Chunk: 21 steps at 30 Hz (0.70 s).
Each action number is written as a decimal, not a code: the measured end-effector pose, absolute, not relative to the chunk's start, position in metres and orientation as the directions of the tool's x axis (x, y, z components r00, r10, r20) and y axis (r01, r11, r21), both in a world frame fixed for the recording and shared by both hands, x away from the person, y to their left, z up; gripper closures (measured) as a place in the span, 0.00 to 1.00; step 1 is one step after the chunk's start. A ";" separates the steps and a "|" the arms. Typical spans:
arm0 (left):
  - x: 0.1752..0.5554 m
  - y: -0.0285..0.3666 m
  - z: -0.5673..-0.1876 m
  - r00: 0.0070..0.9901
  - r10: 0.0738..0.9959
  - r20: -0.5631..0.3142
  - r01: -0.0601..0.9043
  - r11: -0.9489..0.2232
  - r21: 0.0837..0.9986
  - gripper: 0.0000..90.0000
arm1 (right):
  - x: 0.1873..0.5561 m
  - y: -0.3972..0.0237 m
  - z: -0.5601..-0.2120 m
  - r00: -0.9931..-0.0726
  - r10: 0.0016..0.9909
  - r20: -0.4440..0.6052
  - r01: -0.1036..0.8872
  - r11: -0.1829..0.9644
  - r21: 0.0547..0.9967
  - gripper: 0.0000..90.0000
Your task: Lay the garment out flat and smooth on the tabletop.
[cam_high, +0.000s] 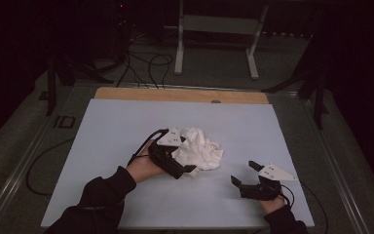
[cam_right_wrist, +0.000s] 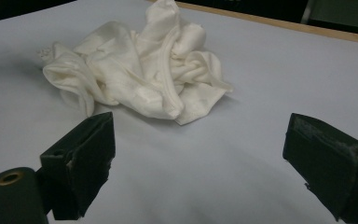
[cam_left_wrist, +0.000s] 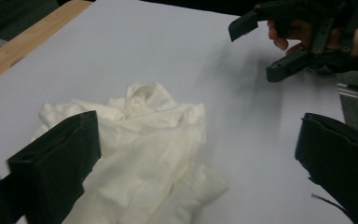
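1. A crumpled white cloth [cam_high: 198, 147] lies near the middle of the white table [cam_high: 126, 126], in a loose heap.
2. The left gripper [cam_high: 177, 161] sits at the cloth's near-left edge. Its jaws are spread wide; in the left gripper view one jaw overlaps the cloth [cam_left_wrist: 140, 154] and the other stands over bare table. Nothing is clamped.
3. The right gripper [cam_high: 246, 174] is apart from the cloth, toward the near-right of the table. Its jaws are spread, with bare table between them; the cloth [cam_right_wrist: 140, 70] lies beyond them in the right gripper view.
4. A wooden strip [cam_high: 180, 94] borders the table's far edge.
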State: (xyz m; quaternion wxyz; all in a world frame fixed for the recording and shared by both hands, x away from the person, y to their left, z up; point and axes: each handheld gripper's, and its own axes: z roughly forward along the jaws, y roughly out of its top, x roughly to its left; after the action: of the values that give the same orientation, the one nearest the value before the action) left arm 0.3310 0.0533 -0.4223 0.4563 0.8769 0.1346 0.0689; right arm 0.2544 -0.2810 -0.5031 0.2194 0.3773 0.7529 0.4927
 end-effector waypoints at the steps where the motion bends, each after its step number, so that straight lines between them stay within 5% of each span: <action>1: 0.332 0.050 -0.423 0.954 0.299 -0.005 0.175 -0.546 0.819 0.02 | 0.254 -0.281 -0.503 -0.619 0.784 0.040 0.350 0.230 0.908 0.10; 15: 0.347 0.007 -0.439 0.973 0.231 0.011 0.136 -0.611 0.780 0.09 | 0.255 -0.281 -0.504 -0.623 0.781 0.042 0.352 0.231 0.907 0.10; 21: 0.353 -0.005 -0.449 0.980 0.200 0.003 0.130 -0.651 0.748 0.19 | 0.255 -0.281 -0.504 -0.624 0.780 0.047 0.356 0.230 0.906 0.10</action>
State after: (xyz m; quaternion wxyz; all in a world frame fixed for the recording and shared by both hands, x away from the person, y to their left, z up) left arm 0.3534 -0.0046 -0.4491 0.4076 0.9076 0.0909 0.0425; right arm 0.2548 -0.2813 -0.5039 0.2150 0.3766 0.7542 0.4931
